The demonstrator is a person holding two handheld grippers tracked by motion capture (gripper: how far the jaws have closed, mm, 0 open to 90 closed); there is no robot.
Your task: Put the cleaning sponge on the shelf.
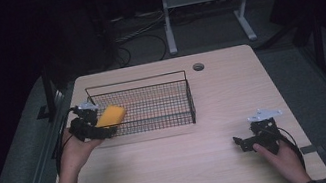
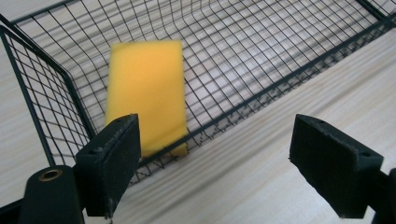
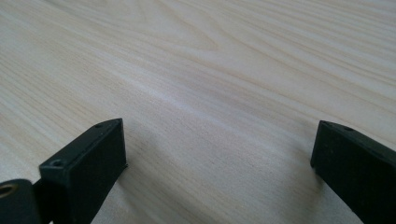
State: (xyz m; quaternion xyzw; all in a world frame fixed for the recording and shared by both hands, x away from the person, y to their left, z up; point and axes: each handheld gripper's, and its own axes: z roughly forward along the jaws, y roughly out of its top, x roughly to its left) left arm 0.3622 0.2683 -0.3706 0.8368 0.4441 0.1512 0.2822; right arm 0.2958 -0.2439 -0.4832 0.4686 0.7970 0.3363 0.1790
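Note:
A yellow sponge (image 1: 111, 116) (image 2: 146, 100) lies tilted in the left end of a black wire basket (image 1: 134, 80) (image 2: 280, 84), its lower edge against the near wall. It looks blurred in the left gripper view. My left gripper (image 1: 102, 130) (image 2: 229, 172) is open just outside that near wall, with the sponge beyond its left jaw and nothing between the jaws. My right gripper (image 1: 243, 142) (image 3: 219, 172) is open low over bare table at the front right, holding nothing.
The light wooden table (image 1: 189, 168) (image 3: 210, 70) has a round cable hole (image 1: 198, 67) near its back edge. The rest of the basket holds nothing. A white desk frame (image 1: 167, 19) stands on the dark floor behind the table.

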